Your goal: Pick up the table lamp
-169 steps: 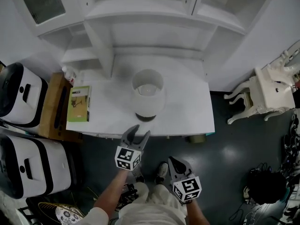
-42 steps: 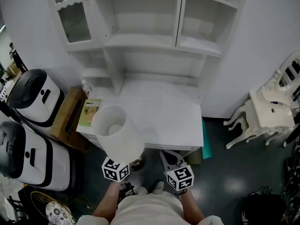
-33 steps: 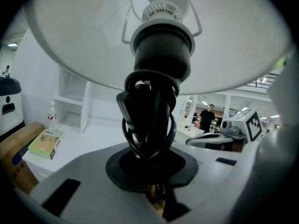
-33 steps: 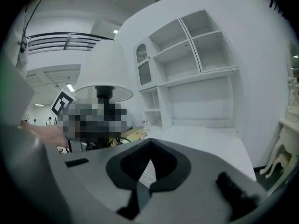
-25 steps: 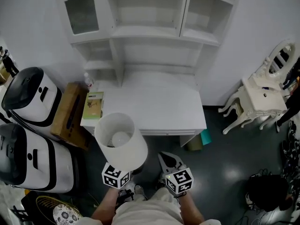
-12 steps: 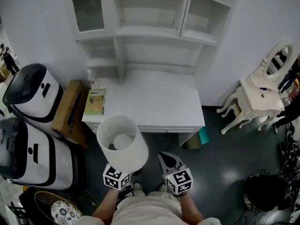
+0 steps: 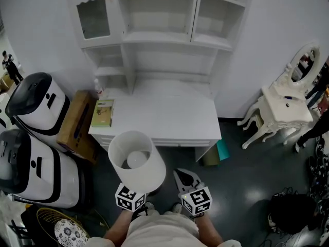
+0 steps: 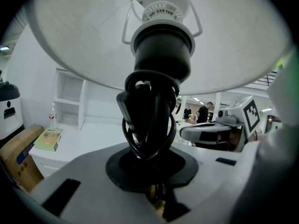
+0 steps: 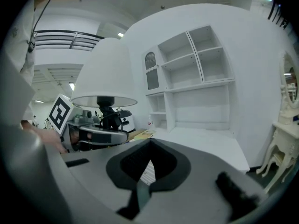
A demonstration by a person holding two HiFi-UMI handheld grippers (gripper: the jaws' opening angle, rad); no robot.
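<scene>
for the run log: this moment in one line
left gripper: shut on table lamp | table lamp: off desk | right gripper: shut, empty

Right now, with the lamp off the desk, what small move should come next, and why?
Probably just pause and hold it upright. The left gripper grips the lamp low on its black stem, so the wide shade sits top-heavy above the jaws. It hangs clear of the desk, and the right gripper is shut and empty beside it.
</scene>
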